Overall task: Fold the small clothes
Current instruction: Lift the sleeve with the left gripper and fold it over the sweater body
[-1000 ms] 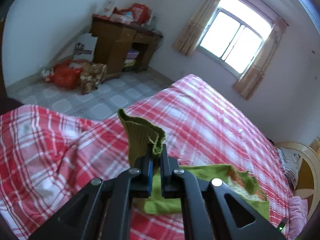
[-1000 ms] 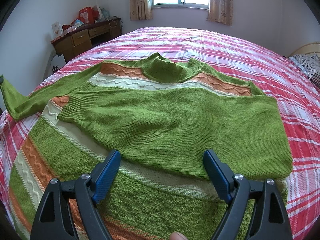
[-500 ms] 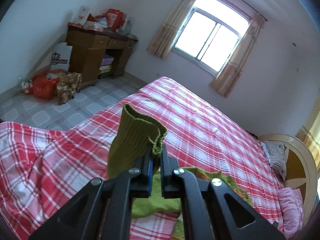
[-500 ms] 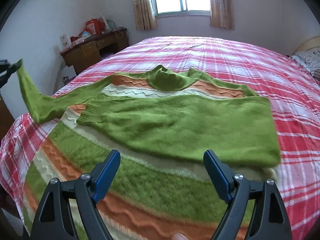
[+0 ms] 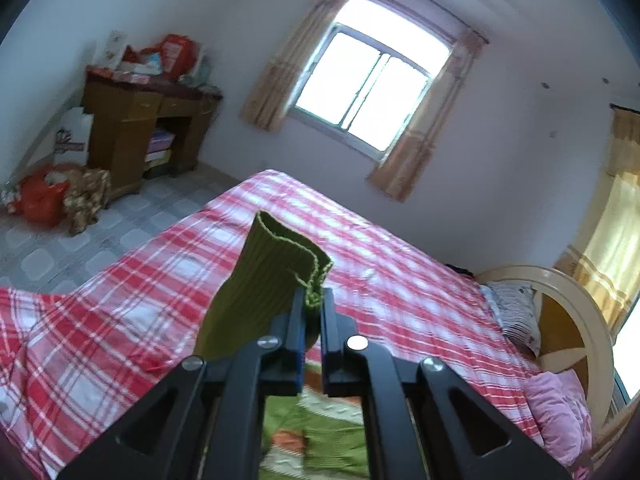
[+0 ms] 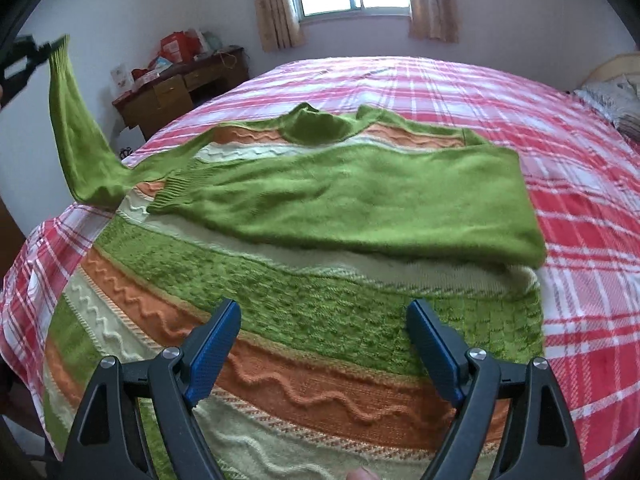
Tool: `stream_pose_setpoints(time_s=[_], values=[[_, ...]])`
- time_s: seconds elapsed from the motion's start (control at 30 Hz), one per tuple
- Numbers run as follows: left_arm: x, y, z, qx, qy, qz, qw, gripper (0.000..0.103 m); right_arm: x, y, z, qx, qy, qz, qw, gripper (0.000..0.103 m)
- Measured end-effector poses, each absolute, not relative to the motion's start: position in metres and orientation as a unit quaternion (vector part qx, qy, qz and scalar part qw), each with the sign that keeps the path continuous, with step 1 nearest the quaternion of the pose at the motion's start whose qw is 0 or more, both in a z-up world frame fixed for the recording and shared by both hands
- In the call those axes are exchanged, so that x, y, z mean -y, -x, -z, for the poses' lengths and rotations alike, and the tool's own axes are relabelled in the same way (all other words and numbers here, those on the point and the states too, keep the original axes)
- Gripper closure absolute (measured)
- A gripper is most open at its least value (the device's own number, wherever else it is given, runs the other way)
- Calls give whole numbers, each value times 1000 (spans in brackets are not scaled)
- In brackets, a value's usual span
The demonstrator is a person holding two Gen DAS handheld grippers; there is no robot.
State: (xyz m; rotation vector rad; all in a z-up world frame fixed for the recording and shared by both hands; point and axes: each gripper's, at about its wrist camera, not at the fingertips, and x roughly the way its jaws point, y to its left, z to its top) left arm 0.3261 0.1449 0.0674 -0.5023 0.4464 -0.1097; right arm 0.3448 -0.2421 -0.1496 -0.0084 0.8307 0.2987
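A green sweater [image 6: 320,312] with orange and cream bands lies flat on the red plaid bed [image 6: 580,208]. One sleeve [image 6: 360,200] is folded across its chest. My left gripper [image 5: 311,308] is shut on the ribbed cuff [image 5: 276,276] of the other sleeve and holds it high above the bed. In the right wrist view that lifted sleeve [image 6: 76,128] rises at the far left to the left gripper [image 6: 44,50]. My right gripper [image 6: 324,344] is open and empty, hovering over the sweater's lower body.
A wooden desk [image 5: 136,128] piled with things stands by the wall, with bags [image 5: 44,196] on the tiled floor beside it. Pillows [image 5: 516,312] and a pink cloth [image 5: 560,412] lie at the headboard [image 5: 576,320]. A window [image 5: 368,92] is in the far wall.
My left gripper has lifted the sleeve cuff well up off the bed. My right gripper has drawn back and up, staying open; more of the sweater's lower body shows.
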Motion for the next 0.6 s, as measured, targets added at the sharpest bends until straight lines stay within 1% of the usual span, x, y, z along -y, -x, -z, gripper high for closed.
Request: stream_pose_setpoints(time_s=[0.2, 0.4, 0.6], values=[[-108, -332, -81, -214, 229, 92, 945, 98, 236, -340, 152, -394, 21, -138, 908, 17], [-55, -338, -88, -214, 199, 134, 947, 98, 237, -339, 153, -391, 18, -136, 910, 17], [3, -353, -70, -233, 196, 178, 936, 98, 240, -336, 152, -386, 10, -136, 912, 17]])
